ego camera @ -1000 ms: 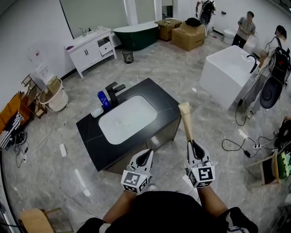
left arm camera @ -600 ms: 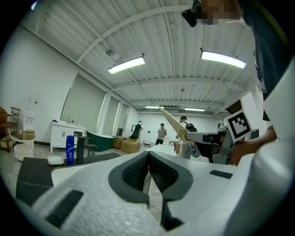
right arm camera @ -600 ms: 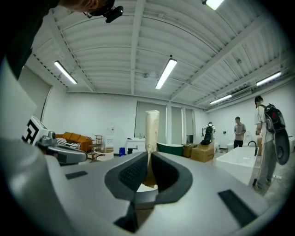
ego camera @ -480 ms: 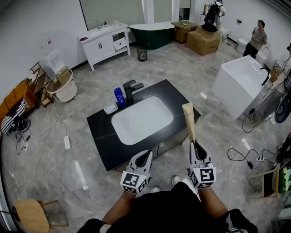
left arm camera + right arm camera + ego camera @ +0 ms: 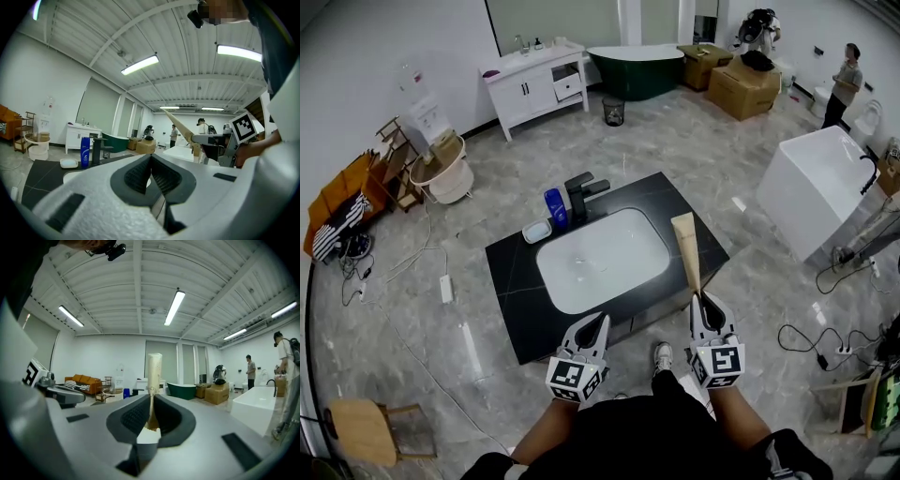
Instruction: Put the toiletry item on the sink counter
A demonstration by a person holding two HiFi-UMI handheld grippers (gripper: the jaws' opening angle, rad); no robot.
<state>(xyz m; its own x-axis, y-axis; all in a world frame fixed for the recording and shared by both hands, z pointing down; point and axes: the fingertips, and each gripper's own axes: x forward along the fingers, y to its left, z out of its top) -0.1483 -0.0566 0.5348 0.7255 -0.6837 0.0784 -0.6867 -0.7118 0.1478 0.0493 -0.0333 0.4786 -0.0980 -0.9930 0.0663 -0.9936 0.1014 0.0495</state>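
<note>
While the tube [image 5: 685, 251] was held in the air: carrying stage, nothing set down yet.
Right gripper [image 5: 701, 300]: clamped on the tube's narrow end, tube pointing toward the sink counter [image 5: 514, 281].
Left gripper [image 5: 598, 322]: jaws together, empty.
Counter: held a blue bottle [image 5: 555, 207] and soap dish [image 5: 536, 232] beside the faucet [image 5: 579, 192].
Left to do: reach, lower, release.
</note>
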